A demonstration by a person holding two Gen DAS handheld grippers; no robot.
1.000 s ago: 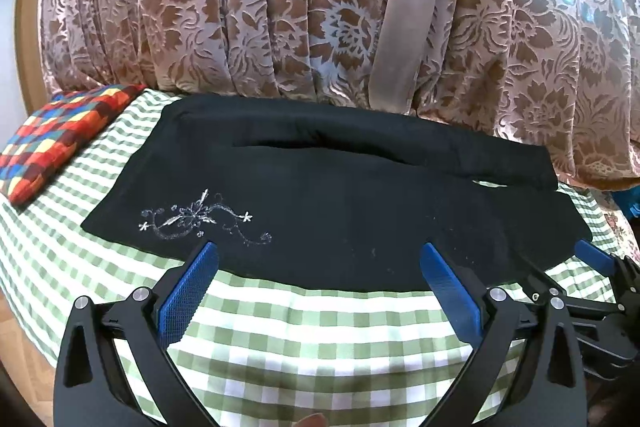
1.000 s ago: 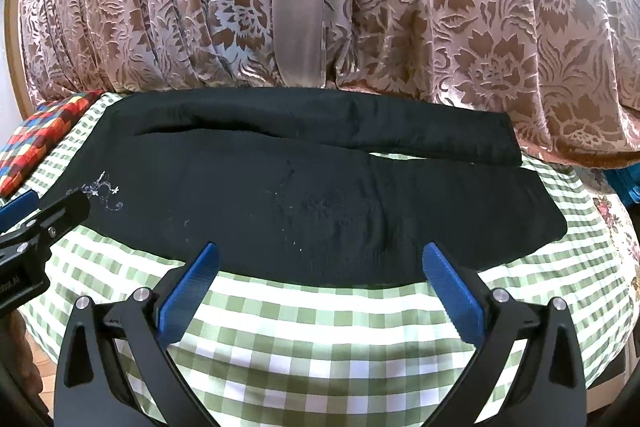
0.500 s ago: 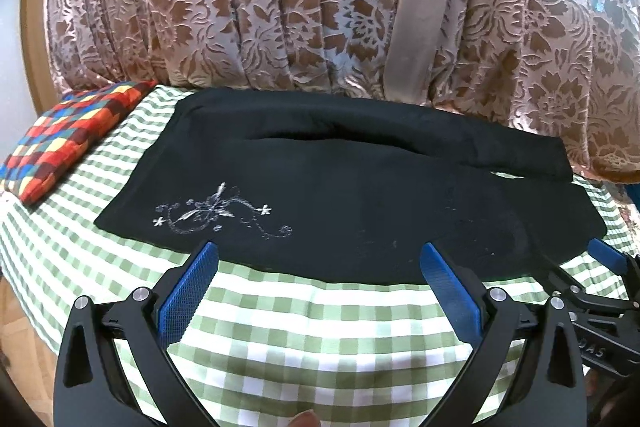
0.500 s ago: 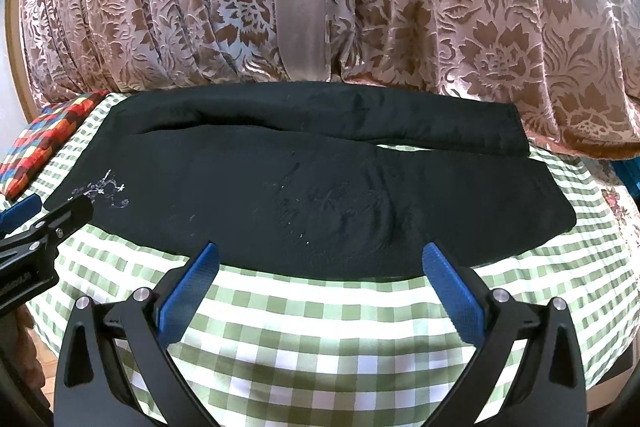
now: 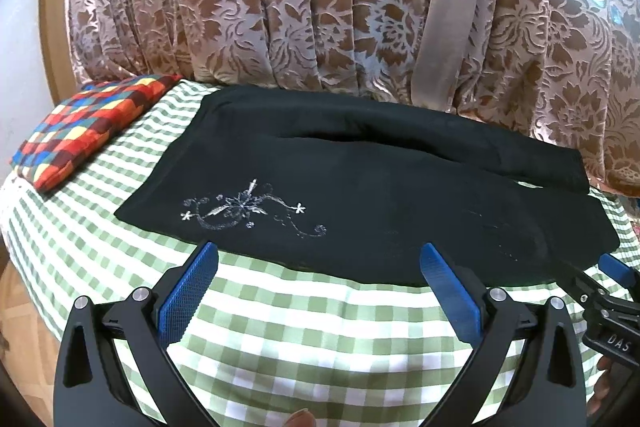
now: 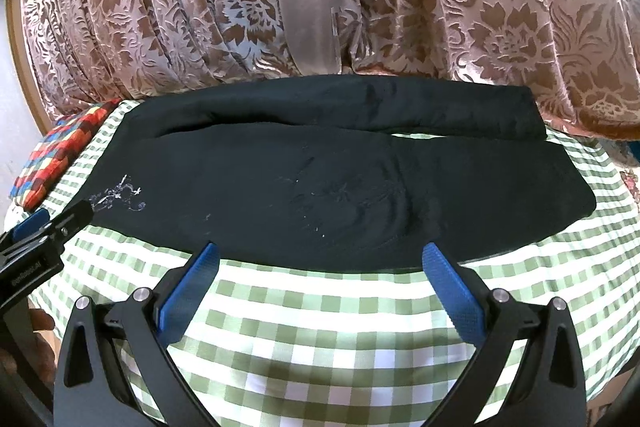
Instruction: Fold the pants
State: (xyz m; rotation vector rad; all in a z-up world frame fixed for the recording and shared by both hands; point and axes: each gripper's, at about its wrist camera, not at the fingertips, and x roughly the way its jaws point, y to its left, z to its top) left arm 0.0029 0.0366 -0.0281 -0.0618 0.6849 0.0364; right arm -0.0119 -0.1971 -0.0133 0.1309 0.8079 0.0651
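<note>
Floral curtains [image 5: 280, 7] hang behind the green checked counter [image 6: 320, 327], where the black pants [image 6: 320, 187] lie flat, spread from 9 to 3 o'clock, one leg rolled along the far edge. Both the left tongs [image 5: 318, 259] and right tongs [image 6: 320, 259] hover wide apart and empty just short of the near hem, probably lined up to pinch it for a fold. A patchwork cushion [image 5: 88, 127] sits at 10 o'clock.

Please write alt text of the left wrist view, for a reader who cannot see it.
Black pants with a white floral embroidery lie flat on a green checked cloth, in front of the open left gripper. A colourful checked cushion lies far left, a floral curtain hangs behind, and the right gripper enters at the right edge.
</note>
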